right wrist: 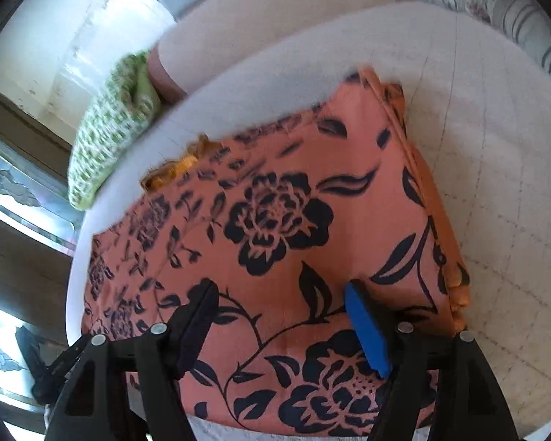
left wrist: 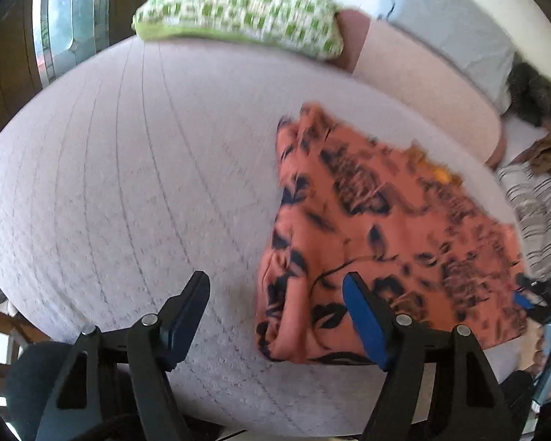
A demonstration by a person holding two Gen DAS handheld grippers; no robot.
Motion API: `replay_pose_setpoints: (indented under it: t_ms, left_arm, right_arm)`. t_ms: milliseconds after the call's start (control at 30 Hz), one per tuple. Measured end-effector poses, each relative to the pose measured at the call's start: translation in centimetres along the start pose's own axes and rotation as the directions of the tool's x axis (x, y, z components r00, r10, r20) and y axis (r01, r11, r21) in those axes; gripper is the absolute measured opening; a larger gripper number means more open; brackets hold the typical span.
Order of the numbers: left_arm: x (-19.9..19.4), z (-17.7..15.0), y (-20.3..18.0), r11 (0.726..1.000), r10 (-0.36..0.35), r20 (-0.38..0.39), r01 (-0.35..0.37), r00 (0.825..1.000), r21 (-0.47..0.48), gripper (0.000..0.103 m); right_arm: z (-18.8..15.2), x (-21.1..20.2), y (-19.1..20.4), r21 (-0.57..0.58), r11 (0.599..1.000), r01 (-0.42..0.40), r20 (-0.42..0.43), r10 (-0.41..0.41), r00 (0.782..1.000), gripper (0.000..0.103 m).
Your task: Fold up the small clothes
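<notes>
An orange garment with a black flower print point(left wrist: 378, 235) lies folded flat on a white quilted cushion point(left wrist: 128, 183). In the left wrist view my left gripper point(left wrist: 275, 290) is open and empty, just left of the garment's near left edge. In the right wrist view my right gripper point(right wrist: 279, 294) is open and empty, hovering over the near part of the garment point(right wrist: 283, 220). The right gripper also shows at the right edge of the left wrist view point(left wrist: 532, 297). A darker orange inner layer point(right wrist: 180, 167) peeks out at the garment's far left corner.
A green and white patterned pillow point(left wrist: 238, 11) lies at the cushion's far edge, also in the right wrist view point(right wrist: 110, 125). A pink bolster point(left wrist: 422, 77) and a striped cushion point(left wrist: 536, 209) lie to the right. The cushion's near edge drops off below the grippers.
</notes>
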State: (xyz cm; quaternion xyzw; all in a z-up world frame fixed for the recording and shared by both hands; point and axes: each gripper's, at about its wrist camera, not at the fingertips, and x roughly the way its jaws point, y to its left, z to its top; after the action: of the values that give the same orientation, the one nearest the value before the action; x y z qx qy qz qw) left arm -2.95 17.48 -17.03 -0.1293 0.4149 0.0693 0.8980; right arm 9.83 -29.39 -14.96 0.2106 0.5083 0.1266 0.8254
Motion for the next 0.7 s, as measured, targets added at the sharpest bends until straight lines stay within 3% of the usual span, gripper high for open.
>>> replay_pose_setpoints:
  t_ms: [100, 167, 200, 233, 500, 567, 633, 700]
  left_arm:
    - [0.0, 0.3, 0.6, 0.999, -0.031, -0.004, 0.031, 1.000, -0.019, 0.076]
    - [1.1, 0.1, 0.9, 0.999, -0.033, -0.057, 0.032, 0.998, -0.018, 0.052]
    - [1.6, 0.1, 1.1, 0.999, -0.030, -0.091, 0.029, 0.995, -0.013, 0.021]
    - [1.8, -0.1, 1.1, 0.999, -0.049, -0.109, 0.047, 0.993, -0.022, 0.019]
    - [1.0, -0.5, 0.3, 1.000, -0.013, -0.132, 0.013, 0.991, -0.001, 0.019]
    - [-0.3, 0.7, -0.6, 0.999, -0.014, -0.088, 0.018, 0.996, 0.037, 0.028]
    - [-1.4, 3.1, -1.7, 0.997, -0.014, 0.002, 0.014, 1.000, 0.079, 0.059]
    - [-0.6, 6.5, -3.3, 0.991, -0.014, 0.084, 0.002, 0.996, 0.135, 0.064]
  right_arm:
    - [0.1, 0.3, -0.2, 0.004, 1.000, -0.001, -0.014, 0.001, 1.000, 0.075]
    - [-0.1, 0.3, -0.3, 0.009, 1.000, -0.010, -0.008, 0.010, 1.000, 0.075]
    - [-0.2, 0.4, -0.4, 0.009, 1.000, -0.014, -0.007, 0.014, 1.000, 0.075]
    - [0.0, 0.1, -0.3, 0.007, 1.000, -0.015, -0.006, 0.015, 1.000, 0.075]
    - [-0.1, -0.5, -1.0, 0.012, 0.999, -0.040, -0.009, 0.040, 0.999, 0.075]
    - [0.0, -0.5, -1.0, 0.008, 0.999, -0.049, -0.013, 0.049, 0.999, 0.077]
    - [0.2, -0.5, -1.0, 0.009, 0.999, -0.052, -0.019, 0.052, 0.998, 0.078]
    - [0.3, -0.4, -1.0, 0.014, 0.998, -0.058, -0.022, 0.058, 0.998, 0.079]
